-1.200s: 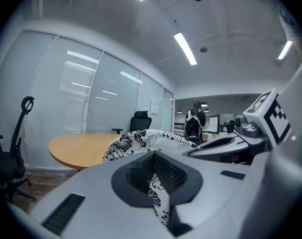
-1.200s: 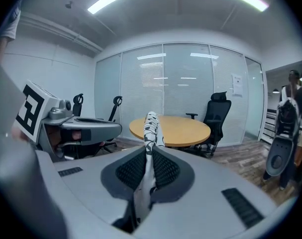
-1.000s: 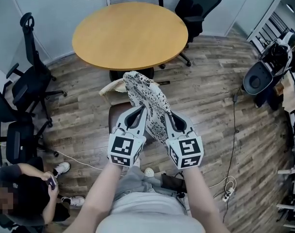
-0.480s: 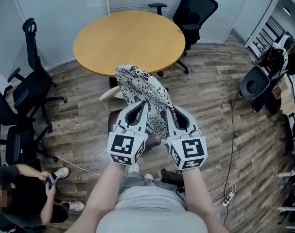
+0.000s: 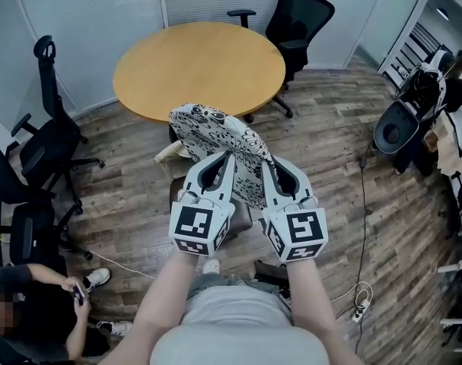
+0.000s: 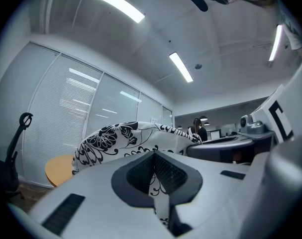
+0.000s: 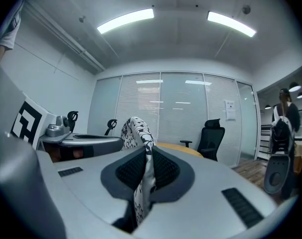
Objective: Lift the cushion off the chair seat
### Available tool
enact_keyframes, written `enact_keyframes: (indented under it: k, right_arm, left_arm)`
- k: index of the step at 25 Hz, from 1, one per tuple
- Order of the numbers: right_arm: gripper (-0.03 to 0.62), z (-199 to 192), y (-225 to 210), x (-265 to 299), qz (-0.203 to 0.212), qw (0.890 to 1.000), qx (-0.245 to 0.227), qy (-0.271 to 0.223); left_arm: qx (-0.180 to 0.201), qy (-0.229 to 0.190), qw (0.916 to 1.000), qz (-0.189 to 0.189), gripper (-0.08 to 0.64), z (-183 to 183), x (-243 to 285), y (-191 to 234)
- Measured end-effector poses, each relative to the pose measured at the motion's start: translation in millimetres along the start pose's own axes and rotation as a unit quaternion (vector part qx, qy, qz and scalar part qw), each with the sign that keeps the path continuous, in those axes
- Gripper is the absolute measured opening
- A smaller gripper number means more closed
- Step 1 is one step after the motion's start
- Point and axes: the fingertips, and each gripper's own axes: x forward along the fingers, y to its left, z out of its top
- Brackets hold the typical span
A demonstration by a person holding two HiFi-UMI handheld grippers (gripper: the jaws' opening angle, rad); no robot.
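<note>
The cushion (image 5: pixel 229 138) is white with a black floral print. It hangs in the air above the brown chair seat (image 5: pixel 238 217), held up by both grippers at its near edge. My left gripper (image 5: pixel 229 158) is shut on the cushion's fabric (image 6: pixel 116 141), which runs between its dark pads (image 6: pixel 168 173). My right gripper (image 5: pixel 264 163) is shut on the same edge, where a fold of cushion (image 7: pixel 141 143) is pinched between the pads (image 7: pixel 163 168). Both grippers point level. Most of the chair is hidden under my arms and the grippers.
A round wooden table (image 5: pixel 199 65) stands just beyond the cushion. Black office chairs stand at the left (image 5: pixel 52 139) and behind the table (image 5: pixel 295 17). A person (image 5: pixel 33 303) sits at the lower left. Cables (image 5: pixel 360 303) lie on the wood floor to the right.
Both grippers have risen with the cushion in them. The cushion now hangs higher above the seat, with its far end over the table's near edge.
</note>
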Motion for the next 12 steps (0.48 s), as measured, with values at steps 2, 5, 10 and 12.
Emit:
enact_keyframes:
  k: [2,5,10,12]
  right_arm:
    - [0.038,3.0,-0.1,-0.8,-0.002,1.000,0.000,-0.003]
    - [0.038,4.8,-1.0,-1.5,-0.003,1.000,0.000,-0.005]
    - [0.038,6.1,0.1,-4.1,-0.005,1.000,0.002,-0.005]
    - [0.038,6.5,1.1,-4.9,-0.005,1.000,0.002,-0.005]
  left_arm:
    - [0.004,-0.003,1.0000,-0.001,0.003,3.5,0.6,-0.8]
    - [0.007,-0.005,1.0000,-0.003,0.003,6.9,2.0,-2.6]
    - [0.011,-0.007,0.9999,-0.005,0.003,9.3,0.7,-5.1]
    - [0.015,-0.008,0.9998,-0.004,0.003,9.8,-0.5,-5.1]
